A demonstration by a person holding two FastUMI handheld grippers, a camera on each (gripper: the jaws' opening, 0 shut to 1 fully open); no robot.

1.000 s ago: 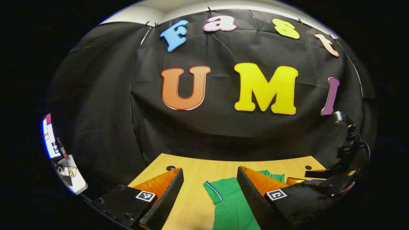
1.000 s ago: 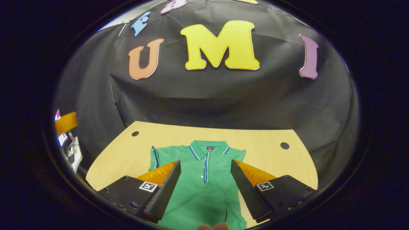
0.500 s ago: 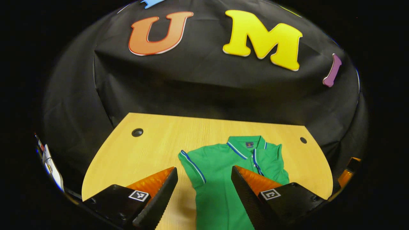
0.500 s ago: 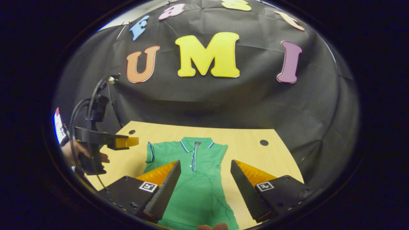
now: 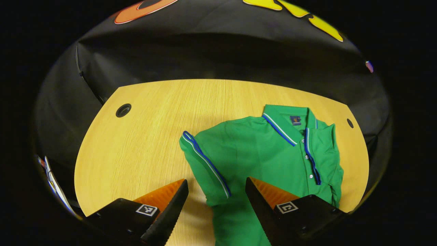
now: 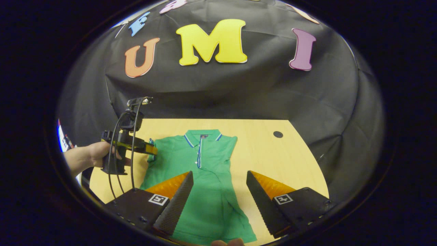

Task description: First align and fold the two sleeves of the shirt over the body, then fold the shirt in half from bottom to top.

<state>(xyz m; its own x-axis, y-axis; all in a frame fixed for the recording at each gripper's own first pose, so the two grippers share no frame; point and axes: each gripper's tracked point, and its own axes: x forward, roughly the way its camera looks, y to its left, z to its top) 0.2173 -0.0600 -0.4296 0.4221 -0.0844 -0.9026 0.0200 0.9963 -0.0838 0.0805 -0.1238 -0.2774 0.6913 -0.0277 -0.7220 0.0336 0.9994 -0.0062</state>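
A green polo shirt [image 5: 269, 153] with blue and white trim lies flat, collar away from me, on the wooden table [image 5: 143, 136]. Its left sleeve [image 5: 205, 164] sticks out sideways, and the cuff's near end lies just ahead of my left gripper [image 5: 215, 205], which is open above it. In the right gripper view the left gripper [image 6: 146, 148], held by a hand [image 6: 88, 157], hovers by that sleeve at the shirt's [image 6: 201, 171] left edge. My right gripper [image 6: 218, 201] is open over the shirt's lower body. The shirt's right edge runs straight, with no sleeve sticking out.
The table has round cable holes [image 5: 123, 110] [image 6: 278, 134] near its far corners. Black cloth walls close in behind and to the sides. Bare wood [image 6: 273, 160] lies to the right of the shirt, and more of it [image 5: 136, 153] to the left of the sleeve.
The left gripper has tipped down and come in toward the shirt's left sleeve, staying open. The right gripper has shifted only slightly and also stays open.
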